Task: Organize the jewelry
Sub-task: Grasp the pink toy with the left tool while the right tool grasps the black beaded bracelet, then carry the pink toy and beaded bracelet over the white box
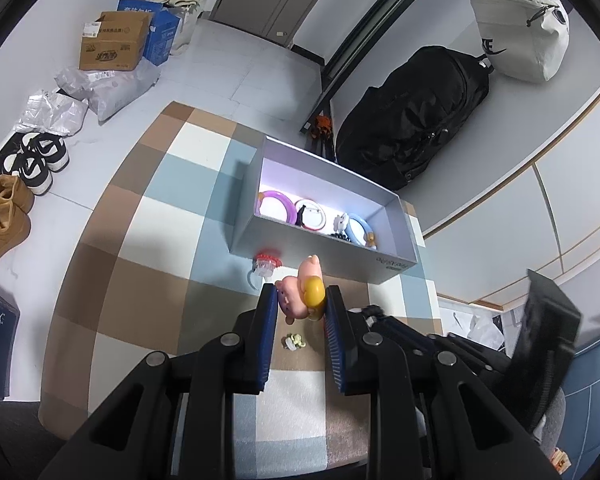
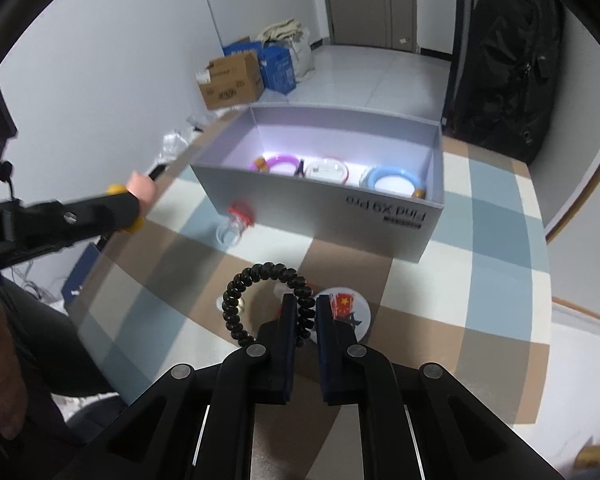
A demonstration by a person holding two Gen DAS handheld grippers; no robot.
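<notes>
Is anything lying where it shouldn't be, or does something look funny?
A few trinkets sit outside the grey box: a red-topped ring on its side by the box's front wall, a round flag badge, and a tiny green charm on the checked cloth. Nothing looks broken.

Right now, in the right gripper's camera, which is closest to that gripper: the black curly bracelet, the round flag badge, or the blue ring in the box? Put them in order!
1. Black curly bracelet: pinched in the right gripper.
2. Flag badge: on the cloth just behind the fingers.
3. Blue ring: farthest, inside the grey box, right end.
</notes>
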